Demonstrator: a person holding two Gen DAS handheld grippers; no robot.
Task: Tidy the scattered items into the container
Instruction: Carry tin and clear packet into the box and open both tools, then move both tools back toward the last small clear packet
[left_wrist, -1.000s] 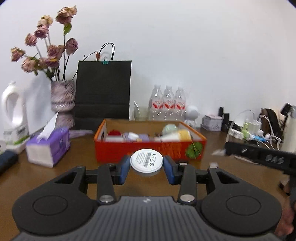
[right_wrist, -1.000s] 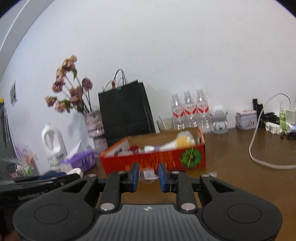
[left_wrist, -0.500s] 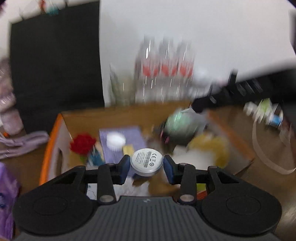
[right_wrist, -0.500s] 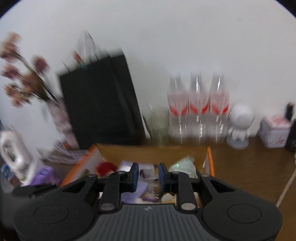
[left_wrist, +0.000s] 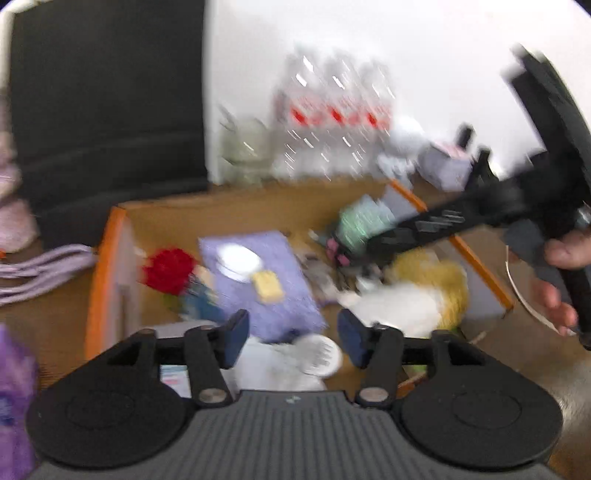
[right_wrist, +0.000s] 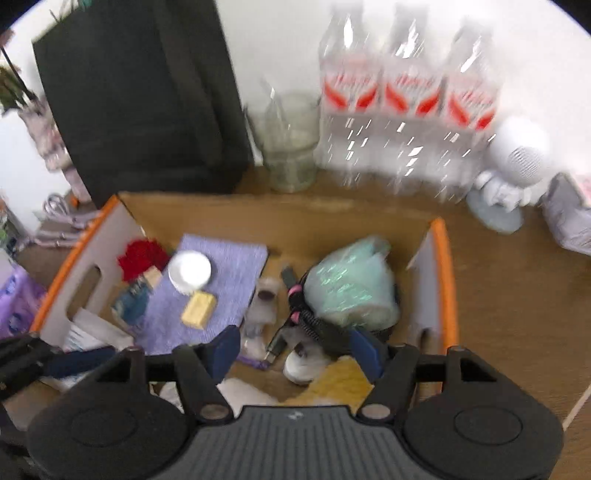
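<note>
Both grippers, left (left_wrist: 291, 341) and right (right_wrist: 295, 350), are opening empty over the box (right_wrist: 441, 280), the white disc (left_wrist: 319, 354) released.

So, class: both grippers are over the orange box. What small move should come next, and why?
Probably lift both grippers clear of the orange box. The left gripper and right gripper have jaws opening with nothing pinched, and the white disc already lies below the left jaws inside.

Home desk or living-room corner: wooden table (right_wrist: 517, 295), white wall, water bottles (right_wrist: 406, 103), black paper bag (right_wrist: 140, 92), glass jar (right_wrist: 290, 144), small robot figurine (right_wrist: 513, 173).
</note>
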